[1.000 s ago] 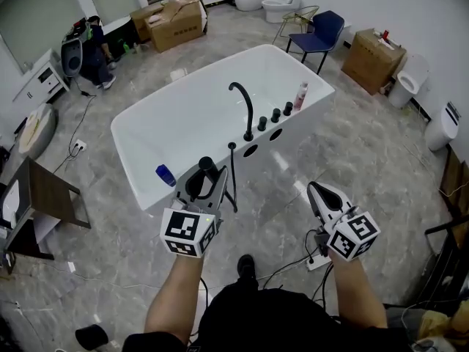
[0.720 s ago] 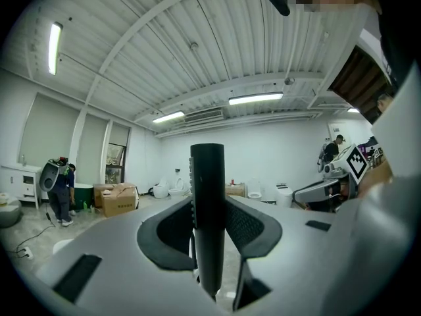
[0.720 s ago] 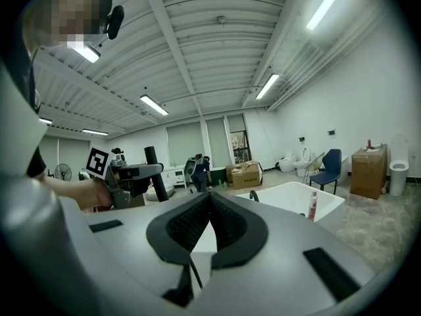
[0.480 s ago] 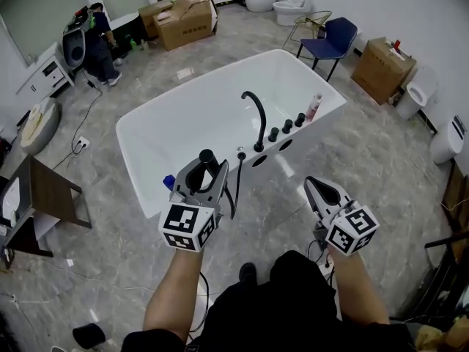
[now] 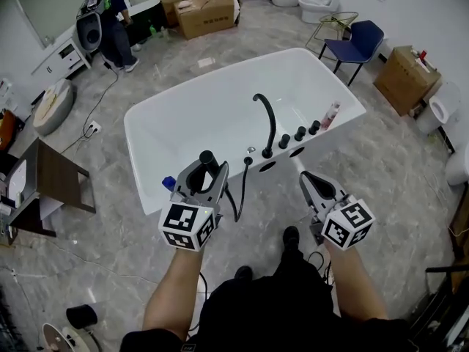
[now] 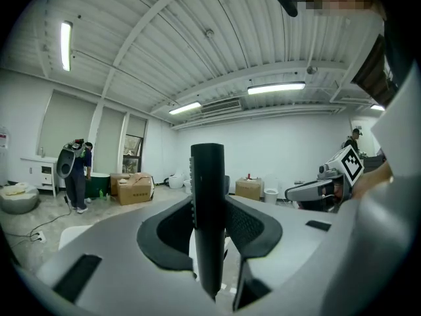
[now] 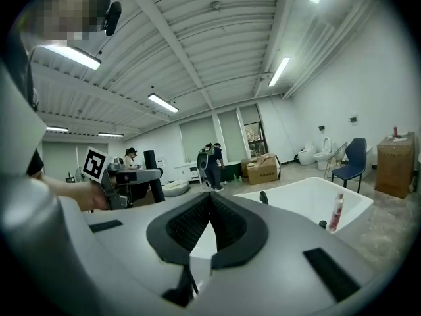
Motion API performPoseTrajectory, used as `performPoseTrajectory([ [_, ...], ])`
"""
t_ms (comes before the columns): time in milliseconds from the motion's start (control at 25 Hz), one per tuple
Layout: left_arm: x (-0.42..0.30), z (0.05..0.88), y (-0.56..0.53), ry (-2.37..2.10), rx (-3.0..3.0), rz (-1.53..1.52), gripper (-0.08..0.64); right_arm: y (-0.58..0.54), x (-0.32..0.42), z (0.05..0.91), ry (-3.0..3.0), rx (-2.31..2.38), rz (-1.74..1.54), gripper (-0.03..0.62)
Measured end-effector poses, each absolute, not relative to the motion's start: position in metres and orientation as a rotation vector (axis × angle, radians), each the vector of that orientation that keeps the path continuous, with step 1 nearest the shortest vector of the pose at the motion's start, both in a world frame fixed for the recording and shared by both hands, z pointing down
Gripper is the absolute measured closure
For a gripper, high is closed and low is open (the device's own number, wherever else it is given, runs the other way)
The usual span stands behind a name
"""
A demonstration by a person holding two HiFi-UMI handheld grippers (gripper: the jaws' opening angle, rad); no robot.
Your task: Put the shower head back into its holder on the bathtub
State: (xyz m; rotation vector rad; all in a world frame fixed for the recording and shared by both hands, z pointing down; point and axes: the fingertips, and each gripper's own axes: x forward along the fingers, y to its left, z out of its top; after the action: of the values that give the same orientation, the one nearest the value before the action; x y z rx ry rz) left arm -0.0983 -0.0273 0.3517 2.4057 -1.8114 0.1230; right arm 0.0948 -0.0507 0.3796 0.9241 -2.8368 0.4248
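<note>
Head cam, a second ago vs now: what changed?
The person stepped toward the bathtub, carrying both grippers nearer its near rim; the tub now sits further right in the head view. Nothing was taken or let go. The left gripper stays shut on the shower head, hose hanging below. The right gripper stays shut and empty.

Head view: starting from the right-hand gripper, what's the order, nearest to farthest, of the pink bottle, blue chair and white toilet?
1. Pink bottle, on the bathtub rim just ahead of the right gripper.
2. Blue chair, on the floor beyond the tub.
3. White toilet, by the far wall behind the chair.
</note>
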Motion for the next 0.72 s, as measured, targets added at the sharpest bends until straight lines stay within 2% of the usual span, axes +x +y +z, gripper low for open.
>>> performPoseTrajectory([
  [480,-0.060,0.337,-0.119,-2.035,2.223,0.153,0.419,-0.154,0.111,0.417,-2.856,0.499,0.460,0.577],
  [720,-0.055,0.321,-0.134,-2.067,2.207,0.139,0.419,-0.157,0.092,0.436,-2.848,0.303,0.486,0.531],
])
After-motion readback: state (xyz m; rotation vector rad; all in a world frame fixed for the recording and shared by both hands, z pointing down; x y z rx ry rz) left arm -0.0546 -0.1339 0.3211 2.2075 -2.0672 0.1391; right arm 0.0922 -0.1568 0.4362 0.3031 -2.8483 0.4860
